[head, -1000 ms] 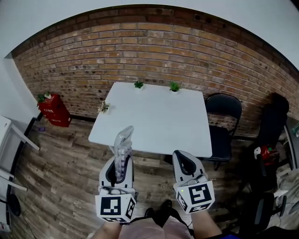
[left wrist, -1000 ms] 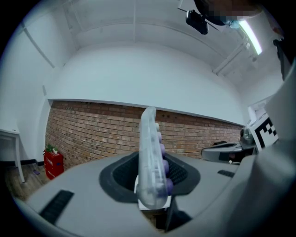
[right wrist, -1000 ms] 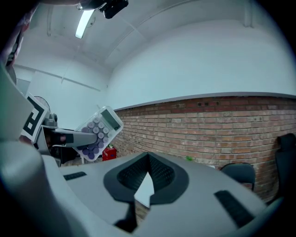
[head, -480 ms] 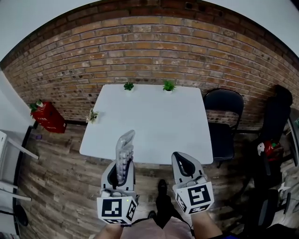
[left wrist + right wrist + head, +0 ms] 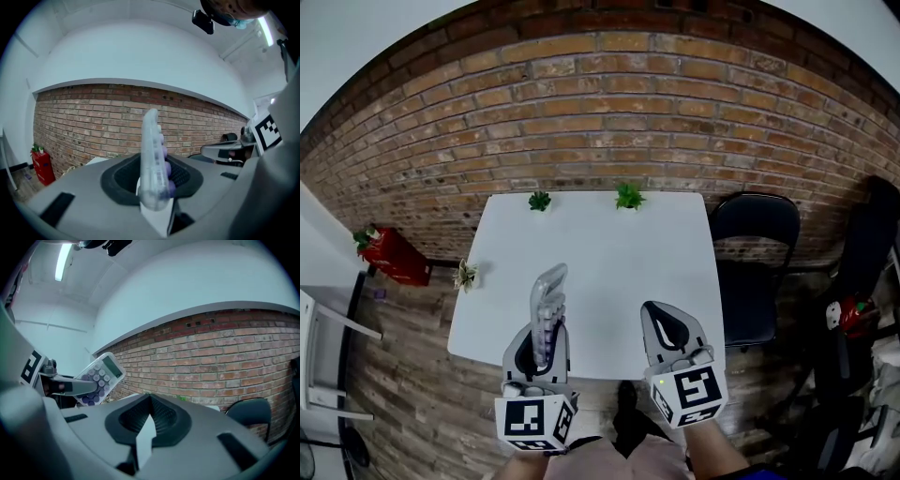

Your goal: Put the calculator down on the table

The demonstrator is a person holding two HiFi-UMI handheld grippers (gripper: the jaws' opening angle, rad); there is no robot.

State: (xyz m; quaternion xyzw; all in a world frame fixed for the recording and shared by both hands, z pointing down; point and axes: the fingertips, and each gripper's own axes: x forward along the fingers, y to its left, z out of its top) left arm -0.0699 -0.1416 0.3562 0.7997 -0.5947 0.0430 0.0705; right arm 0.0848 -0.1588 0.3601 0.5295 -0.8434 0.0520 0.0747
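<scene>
Brick wall [image 5: 600, 103] backs the room, w/ a white table [image 5: 609, 253] pushed against it on a wood-plank floor [image 5: 403, 375]. Person's arms are cut off at the head view's bottom edge. Dark gear at far right is too murky to name, and a white frame [image 5: 328, 347] at left is cropped. In the left gripper view the calculator [image 5: 152, 159] is edge-on, so its display can't be read there. The right gripper view catches its face: purple keys and a greenish screen.

Two small green plants [image 5: 540, 200] [image 5: 629, 197] sit at the table's far edge, and a third plant [image 5: 466, 275] at its left edge. A black chair [image 5: 755, 253] stands just beside the table's right side. A red item [image 5: 391, 258] sits on the floor by the wall.

L gripper [image 5: 546, 328] is clamped partway on the calculator's lower end, pads pressing both faces. It stands upright on edge, poking past the tips, and lines up w/ the table's near edge in the head view. R gripper [image 5: 664, 314] is clenched, tips together, nothing between them.
</scene>
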